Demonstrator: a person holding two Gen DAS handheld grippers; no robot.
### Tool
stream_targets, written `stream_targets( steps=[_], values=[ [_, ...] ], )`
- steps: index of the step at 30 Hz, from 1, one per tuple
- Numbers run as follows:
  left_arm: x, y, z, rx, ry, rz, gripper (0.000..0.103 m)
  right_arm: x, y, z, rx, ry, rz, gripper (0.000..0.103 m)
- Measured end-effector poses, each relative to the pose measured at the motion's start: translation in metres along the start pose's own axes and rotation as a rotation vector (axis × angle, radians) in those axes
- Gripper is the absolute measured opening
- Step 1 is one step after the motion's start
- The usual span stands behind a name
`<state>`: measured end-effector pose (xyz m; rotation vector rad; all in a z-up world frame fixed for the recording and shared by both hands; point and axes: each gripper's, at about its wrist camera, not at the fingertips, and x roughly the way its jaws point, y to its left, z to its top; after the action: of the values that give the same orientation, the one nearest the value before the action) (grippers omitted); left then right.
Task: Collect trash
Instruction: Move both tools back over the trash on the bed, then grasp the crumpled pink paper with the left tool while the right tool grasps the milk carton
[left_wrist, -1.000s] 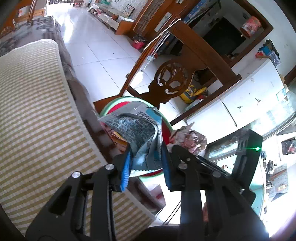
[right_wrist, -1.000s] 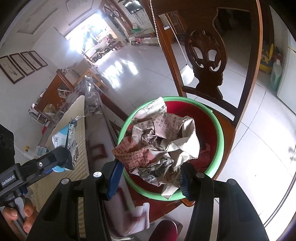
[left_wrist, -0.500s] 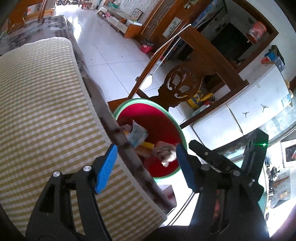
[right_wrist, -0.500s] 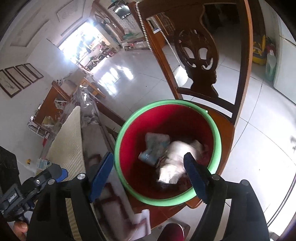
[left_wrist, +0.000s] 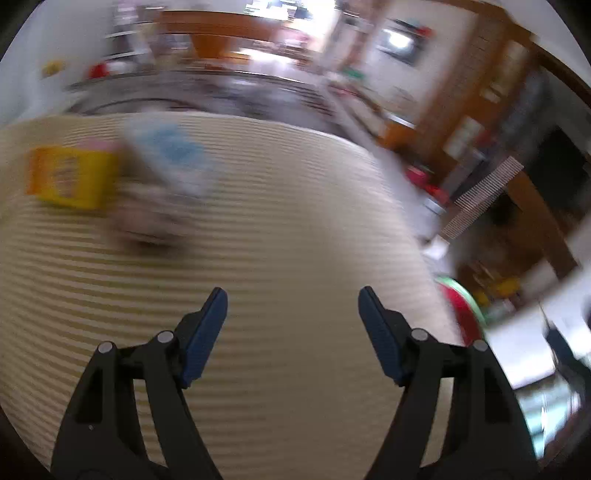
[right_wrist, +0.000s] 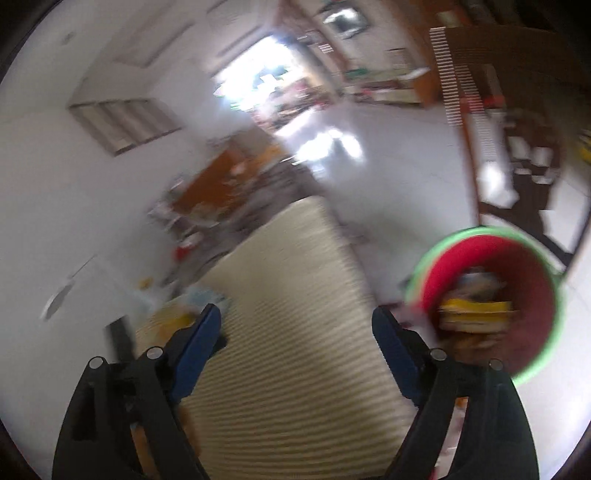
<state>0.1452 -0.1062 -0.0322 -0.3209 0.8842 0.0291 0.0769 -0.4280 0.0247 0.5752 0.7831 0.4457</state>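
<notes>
1. Trash on striped tablecloth (left_wrist: 295, 229), far left: yellow box (left_wrist: 70, 177), blue-white packet (left_wrist: 170, 155), crumpled paper (left_wrist: 147, 218). Blurred; no legible writing.
2. Red basin (right_wrist: 517, 266), green rim, beside table; holds trash.
3. Left gripper (left_wrist: 291, 306) spread wide, empty.
4. Right gripper (right_wrist: 295, 325) spread wide, empty.

Cloth, plastic, tile

A ribbed, matt cloth (left_wrist: 280, 229) covers the bench; the red basin (right_wrist: 532, 266) looks smooth plastic, the white floor (right_wrist: 399, 173) glossy tile.

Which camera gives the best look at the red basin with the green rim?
The right wrist view: the red basin shows nearly whole, trash inside, though blurred. The left wrist view catches only an edge sliver beyond the striped mat.
</notes>
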Motion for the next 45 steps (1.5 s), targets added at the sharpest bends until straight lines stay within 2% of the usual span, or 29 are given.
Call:
stream_targets(
  steps=[1, 2, 4, 5, 7, 11, 13, 15, 18, 23, 26, 29, 32, 36, 39, 42, 45],
  values=[
    [0.002, 0.021, 0.008, -0.039, -0.001, 0.06, 0.07, 0.01, 0.01, -0.003, -0.04, 0.029, -0.042, 0.081],
    [0.004, 0.031, 0.012, -0.056, -0.002, 0.088, 0.07, 0.016, 0.027, -0.006, -0.131, 0.037, -0.102, 0.081],
    [0.006, 0.051, 0.021, -0.084, -0.007, 0.134, 0.07, 0.016, 0.045, -0.009, -0.211, -0.005, -0.101, 0.081],
    [0.008, 0.057, 0.025, -0.087, -0.008, 0.146, 0.07, 0.018, 0.049, -0.01, -0.218, -0.015, -0.09, 0.083],
    [0.016, 0.062, 0.032, -0.072, -0.005, 0.166, 0.073, 0.03, 0.05, -0.012, -0.231, 0.021, -0.149, 0.083],
    [0.041, 0.065, 0.044, -0.028, 0.031, 0.181, 0.074, 0.034, 0.047, -0.012, -0.228, 0.034, -0.161, 0.083],
    [0.049, 0.071, 0.047, -0.037, 0.074, 0.156, 0.058, 0.034, 0.047, -0.016, -0.221, 0.037, -0.168, 0.083],
    [0.039, 0.077, 0.045, -0.063, 0.063, 0.107, 0.042, 0.035, 0.046, -0.016, -0.216, 0.044, -0.176, 0.083],
    [0.011, 0.085, 0.025, -0.08, 0.022, 0.078, 0.038, 0.033, 0.044, -0.018, -0.226, 0.058, -0.197, 0.083],
    [-0.036, 0.116, -0.017, -0.138, -0.008, 0.037, 0.037, 0.043, 0.047, -0.019, -0.242, 0.099, -0.244, 0.083],
    [-0.061, 0.137, -0.048, -0.179, -0.019, 0.044, 0.038, 0.058, 0.048, -0.017, -0.249, 0.159, -0.268, 0.083],
    [-0.079, 0.152, -0.077, -0.183, -0.031, 0.085, 0.039, 0.075, 0.058, -0.016, -0.285, 0.163, -0.252, 0.083],
    [-0.083, 0.16, -0.091, -0.157, -0.035, 0.115, 0.039, 0.114, 0.081, -0.011, -0.331, 0.196, -0.218, 0.083],
    [-0.078, 0.161, -0.091, -0.154, -0.033, 0.079, 0.042, 0.188, 0.131, -0.005, -0.494, 0.256, -0.172, 0.088],
    [-0.076, 0.163, -0.093, -0.133, -0.036, 0.086, 0.044, 0.252, 0.172, -0.004, -0.659, 0.313, -0.2, 0.089],
    [-0.073, 0.168, -0.093, -0.157, -0.014, 0.057, 0.045, 0.304, 0.195, -0.002, -0.735, 0.384, -0.24, 0.089],
    [-0.071, 0.167, -0.092, -0.157, -0.013, 0.056, 0.046, 0.338, 0.209, -0.004, -0.785, 0.422, -0.265, 0.089]
  ],
)
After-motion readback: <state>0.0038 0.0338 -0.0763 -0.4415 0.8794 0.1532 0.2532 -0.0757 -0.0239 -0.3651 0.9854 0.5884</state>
